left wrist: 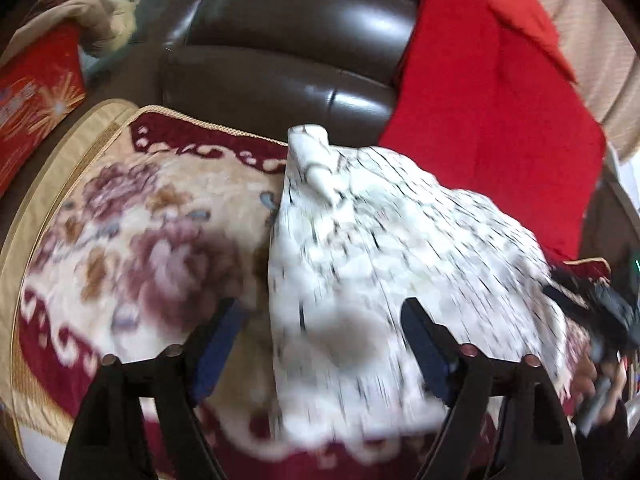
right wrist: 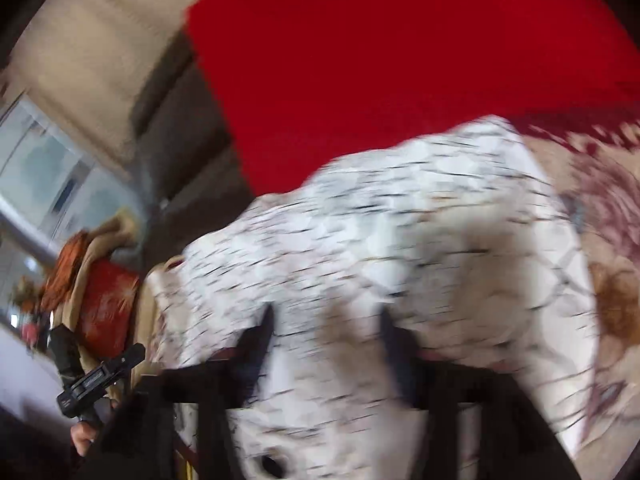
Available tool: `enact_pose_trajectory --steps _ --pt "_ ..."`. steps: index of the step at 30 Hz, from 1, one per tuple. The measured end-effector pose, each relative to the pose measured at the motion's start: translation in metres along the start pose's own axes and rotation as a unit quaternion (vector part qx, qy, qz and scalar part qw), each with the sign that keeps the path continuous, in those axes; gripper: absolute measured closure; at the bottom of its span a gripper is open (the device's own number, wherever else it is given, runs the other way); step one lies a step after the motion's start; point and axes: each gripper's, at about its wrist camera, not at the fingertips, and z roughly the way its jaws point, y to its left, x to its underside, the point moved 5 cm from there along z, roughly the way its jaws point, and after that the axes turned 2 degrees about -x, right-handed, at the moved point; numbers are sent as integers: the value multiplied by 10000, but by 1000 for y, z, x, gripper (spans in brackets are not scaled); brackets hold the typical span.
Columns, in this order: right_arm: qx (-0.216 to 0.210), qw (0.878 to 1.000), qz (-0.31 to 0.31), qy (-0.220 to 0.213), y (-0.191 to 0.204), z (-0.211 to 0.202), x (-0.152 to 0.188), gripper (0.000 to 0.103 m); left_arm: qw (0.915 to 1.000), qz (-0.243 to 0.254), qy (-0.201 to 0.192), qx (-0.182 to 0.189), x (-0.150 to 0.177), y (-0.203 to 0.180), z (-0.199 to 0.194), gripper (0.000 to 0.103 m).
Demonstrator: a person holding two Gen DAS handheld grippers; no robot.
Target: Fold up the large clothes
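A white garment (left wrist: 380, 256) with small black marks lies bunched on a floral blanket (left wrist: 132, 224) over a sofa seat. My left gripper (left wrist: 320, 316) is open, its fingers spread over the garment's near left edge, holding nothing. The right gripper (left wrist: 612, 312) shows at the right edge of the left wrist view. In the blurred right wrist view the garment (right wrist: 400, 240) fills the middle; my right gripper (right wrist: 326, 320) is open with both fingers over the cloth. The left gripper (right wrist: 96, 380) shows at the lower left there.
A dark brown leather sofa back (left wrist: 288, 40) stands behind. A red cloth (left wrist: 492, 120) hangs over it on the right, also in the right wrist view (right wrist: 400, 60). A red patterned cushion (left wrist: 36, 100) sits at the left.
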Motion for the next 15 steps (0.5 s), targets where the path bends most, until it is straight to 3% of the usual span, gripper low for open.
enact_pose_trajectory --steps 5,7,9,12,13,15 --pt "-108 9984 -547 123 62 40 10 38 9955 -667 196 636 56 1 -9 16" --pt "-56 9972 -695 278 75 57 15 56 9905 -1133 227 749 69 8 0 16" --pt "11 9965 -574 599 77 80 20 59 9855 -1516 225 731 73 22 19 16" --pt "701 9915 -417 1011 56 125 27 66 9781 -1852 344 887 75 25 40 16" --pt "723 9895 -193 1240 46 138 31 66 9769 -1905 291 925 73 25 45 16" --pt "603 9909 -1 1207 41 137 26 67 9762 -1974 190 876 66 26 53 16"
